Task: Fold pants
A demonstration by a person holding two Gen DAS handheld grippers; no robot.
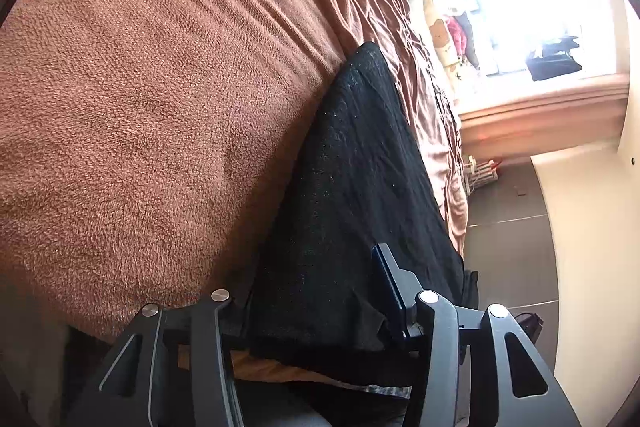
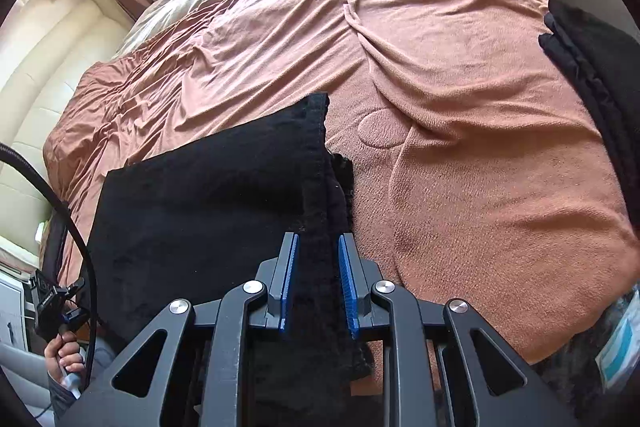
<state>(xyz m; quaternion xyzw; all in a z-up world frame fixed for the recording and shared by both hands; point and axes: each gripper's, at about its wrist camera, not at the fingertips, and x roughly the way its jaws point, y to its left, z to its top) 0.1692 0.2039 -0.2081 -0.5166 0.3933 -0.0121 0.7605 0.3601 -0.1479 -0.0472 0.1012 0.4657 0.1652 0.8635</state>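
Right gripper (image 2: 316, 259) sits over the hemmed edge of the black pants (image 2: 208, 203), blue pads a little apart with the hem running between them, not really squeezing it. Left gripper (image 1: 308, 283) has the other end of the pants (image 1: 352, 187) bunched between its fingers; can't tell if it's actually pinching. Pants are spread flat on the brown fleece blanket (image 2: 460, 107) on the bed.

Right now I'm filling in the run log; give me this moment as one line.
stage: folding | pants: black, on brown blanket | right claw: open astride pants edge | left claw: pants between fingers, grip unclear
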